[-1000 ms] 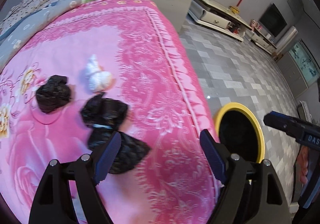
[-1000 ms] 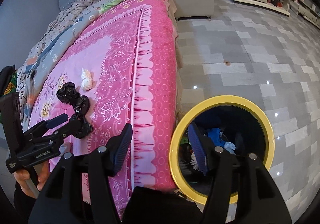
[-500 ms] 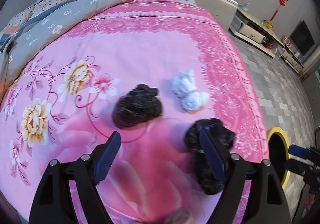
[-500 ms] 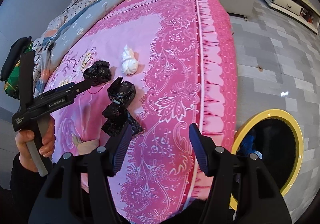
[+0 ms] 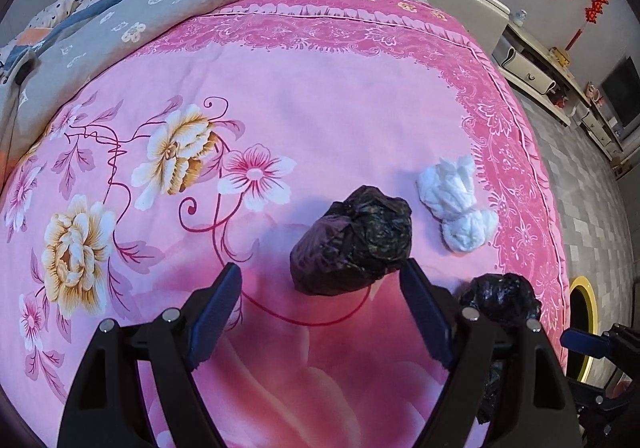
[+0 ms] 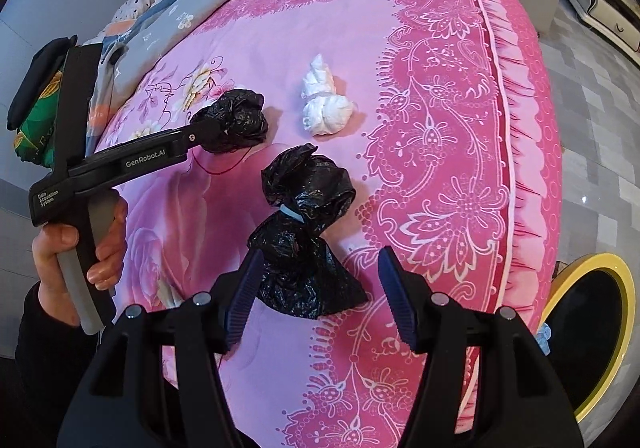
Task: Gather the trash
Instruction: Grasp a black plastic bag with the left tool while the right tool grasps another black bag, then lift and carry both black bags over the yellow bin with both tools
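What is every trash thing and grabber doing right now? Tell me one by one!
Round black bag: crumpled, lying on the bed, not gripped.
Tied black bag: knotted, lying on the bed, not gripped.
White wad: crumpled, lying untouched.
Yellow-rimmed bin: open, on the floor.
Left gripper: open, near the round bag.
Right gripper: open, over the tied bag.

**Two wrist cameras, both angled steeply down over the bed**

The left wrist view looks down along its own fingers at the pink bed [image 5: 320,120], close above it, facing the pillow end; the floor edge runs down the right. The right wrist view sits nearer that floor edge, also tilted down, with the bin [image 6: 592,332] at lower right. Both share the bed's middle: round black bag [image 5: 352,240] [image 6: 236,120], white wad [image 5: 456,204] [image 6: 324,104], tied black bag [image 5: 500,298] [image 6: 304,232].
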{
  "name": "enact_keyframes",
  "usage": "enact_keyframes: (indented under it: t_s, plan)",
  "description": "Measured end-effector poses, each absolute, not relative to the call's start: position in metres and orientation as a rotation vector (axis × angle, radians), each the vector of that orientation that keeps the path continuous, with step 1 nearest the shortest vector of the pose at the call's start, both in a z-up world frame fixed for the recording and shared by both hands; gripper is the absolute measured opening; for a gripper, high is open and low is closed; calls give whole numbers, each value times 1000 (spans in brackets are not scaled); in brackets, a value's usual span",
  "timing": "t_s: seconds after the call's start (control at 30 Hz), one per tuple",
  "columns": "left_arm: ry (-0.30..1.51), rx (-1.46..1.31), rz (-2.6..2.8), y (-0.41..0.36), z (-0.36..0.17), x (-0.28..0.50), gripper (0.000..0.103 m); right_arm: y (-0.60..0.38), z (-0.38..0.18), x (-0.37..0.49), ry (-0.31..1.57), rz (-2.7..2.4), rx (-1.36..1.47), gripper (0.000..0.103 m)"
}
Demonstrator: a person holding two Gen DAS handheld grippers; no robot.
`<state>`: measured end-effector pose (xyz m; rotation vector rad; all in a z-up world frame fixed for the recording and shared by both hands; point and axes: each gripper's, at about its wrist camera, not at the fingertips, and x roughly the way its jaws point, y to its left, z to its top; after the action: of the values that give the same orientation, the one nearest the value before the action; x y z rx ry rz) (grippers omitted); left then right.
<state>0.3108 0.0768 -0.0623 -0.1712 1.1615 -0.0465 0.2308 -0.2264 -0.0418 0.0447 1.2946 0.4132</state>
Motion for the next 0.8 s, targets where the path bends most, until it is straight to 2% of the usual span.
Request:
enact_keyframes:
  t_s: [0.4, 0.5, 0.67, 0.8]
  plan:
    - [1201, -151, -77, 70, -89, 324, 77, -197, -73, 245, 1355, 447, 16, 57]
    - [1214, -161, -87, 68, -96, 328, 66, -191, -82, 247, 1371, 456, 6, 57]
    - [1211, -154, -94, 66, -101, 330, 57, -186, -92, 253, 1383, 459, -10, 55]
    - [1207, -132, -98, 63, -100, 330, 40, -183, -95, 258, 1378, 455, -24, 42]
